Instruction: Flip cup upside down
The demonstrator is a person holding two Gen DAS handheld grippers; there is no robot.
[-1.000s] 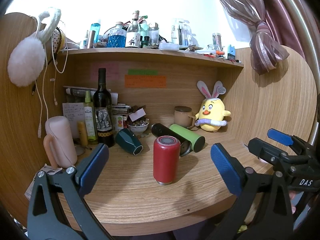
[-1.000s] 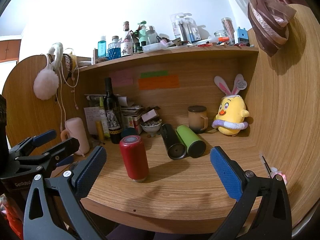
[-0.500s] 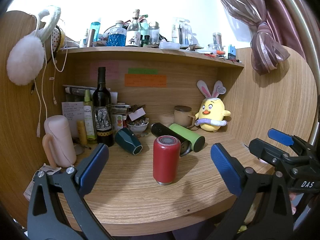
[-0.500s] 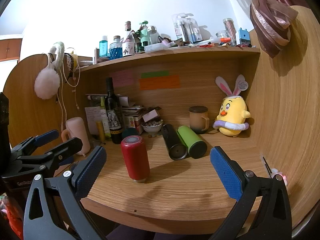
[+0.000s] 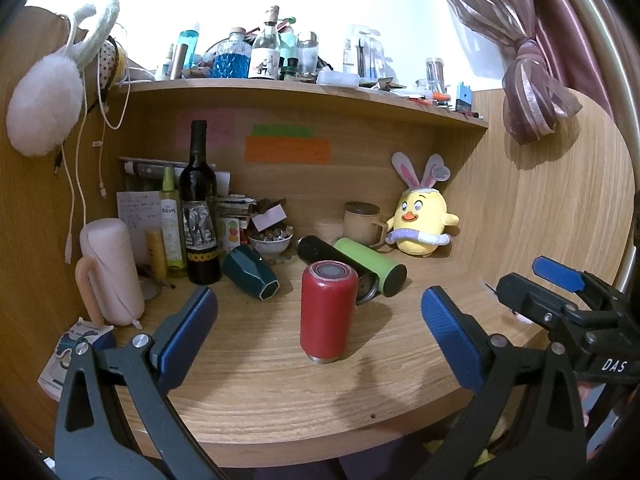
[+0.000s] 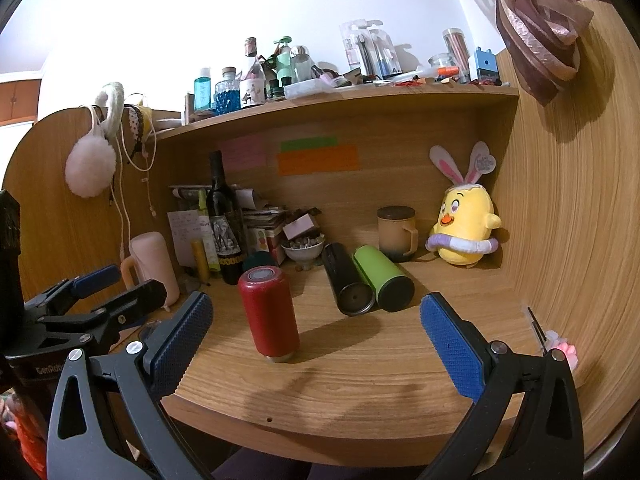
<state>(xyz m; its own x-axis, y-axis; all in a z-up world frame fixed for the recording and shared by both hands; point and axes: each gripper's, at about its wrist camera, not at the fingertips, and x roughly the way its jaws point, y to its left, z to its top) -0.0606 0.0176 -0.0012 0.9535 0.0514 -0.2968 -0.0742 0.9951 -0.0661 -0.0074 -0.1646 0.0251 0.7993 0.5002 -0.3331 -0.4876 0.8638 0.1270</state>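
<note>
the red cup stands upright on the desk, long axis vertical, dead ahead between the wide-open, empty jaws of the left gripper. the right gripper, equally wide and empty, has it left of centre, so left looks better lined up.

Left gripper and right gripper both gape wide, empty.

Right gripper body: white letters "DAS" (seen from the left wrist).
Left gripper body: "GenRobo", cut off by a finger (right wrist view).
Wine bottle label: elephant picture; wording unreadable.
Paper note: handwriting, too small to read.
</note>
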